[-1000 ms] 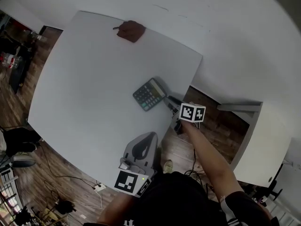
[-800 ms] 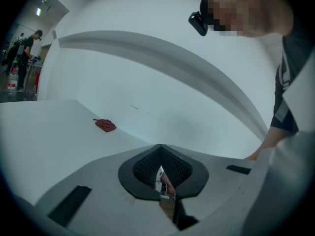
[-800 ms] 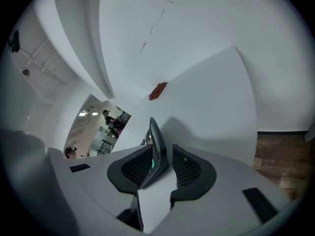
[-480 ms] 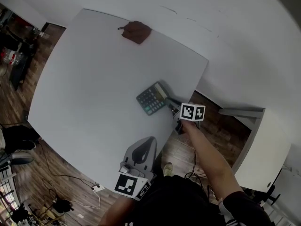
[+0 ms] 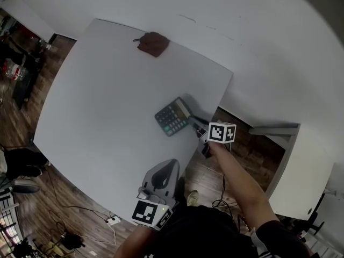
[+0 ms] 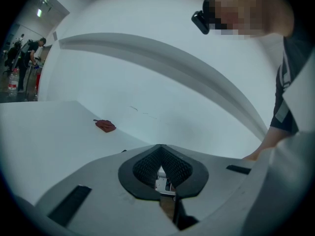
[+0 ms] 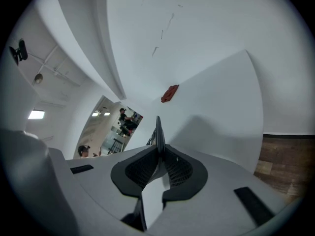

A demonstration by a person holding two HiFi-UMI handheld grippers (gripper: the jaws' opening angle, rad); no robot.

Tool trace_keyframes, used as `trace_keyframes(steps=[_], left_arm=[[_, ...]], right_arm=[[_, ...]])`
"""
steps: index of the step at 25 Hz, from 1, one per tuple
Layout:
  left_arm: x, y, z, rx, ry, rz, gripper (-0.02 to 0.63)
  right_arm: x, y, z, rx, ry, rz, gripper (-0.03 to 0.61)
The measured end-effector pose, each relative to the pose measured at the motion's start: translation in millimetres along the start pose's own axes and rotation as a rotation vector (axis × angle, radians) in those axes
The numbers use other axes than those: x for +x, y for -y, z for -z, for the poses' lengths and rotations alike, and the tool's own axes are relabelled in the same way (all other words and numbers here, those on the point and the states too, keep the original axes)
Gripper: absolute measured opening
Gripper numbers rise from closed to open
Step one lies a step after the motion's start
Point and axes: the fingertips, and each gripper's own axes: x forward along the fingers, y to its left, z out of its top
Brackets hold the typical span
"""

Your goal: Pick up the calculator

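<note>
The dark calculator (image 5: 172, 116) is over the right part of the white table (image 5: 102, 106), near its right edge. My right gripper (image 5: 192, 124) is shut on the calculator's right end. In the right gripper view the calculator (image 7: 158, 131) shows edge-on, pinched between the black pads of that gripper (image 7: 158, 150), and its shadow lies on the table beyond. My left gripper (image 5: 161, 175) hangs by the table's near edge, apart from the calculator. Its pads (image 6: 147, 163) meet with nothing between them.
A small red-brown object (image 5: 153, 43) lies at the table's far edge, by the white wall; it also shows as a red-brown object (image 7: 170, 93) in the right gripper view. Wooden floor (image 5: 242, 144) lies right of the table, with another white surface (image 5: 306, 163) beyond it.
The right gripper stays shut on the calculator; both have shifted only slightly in the view. The left gripper has barely moved.
</note>
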Motion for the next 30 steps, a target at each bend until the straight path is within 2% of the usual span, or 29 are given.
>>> trace_keyframes(steps=[5,14,23,30], left_arm=[[-8,20,3,0.015,0.007,0.02,0.005],[-45,86,12,0.079,0.033,0.074,0.005],[-102,141,-1,0.14,0.106,0.077,0.005],[-139,185,-11,0.173,0.18,0.127,0.005]], right_arm=[[-33,-35,-4,0.005,0.043,-0.077,0.052],[-131,-134,-4,-0.056,0.161,-0.233,0.052],[-238,-222,32,-0.167,0.249,-0.267,0.052],[-293,-259,47,-0.135,0.323,-0.307,0.052]])
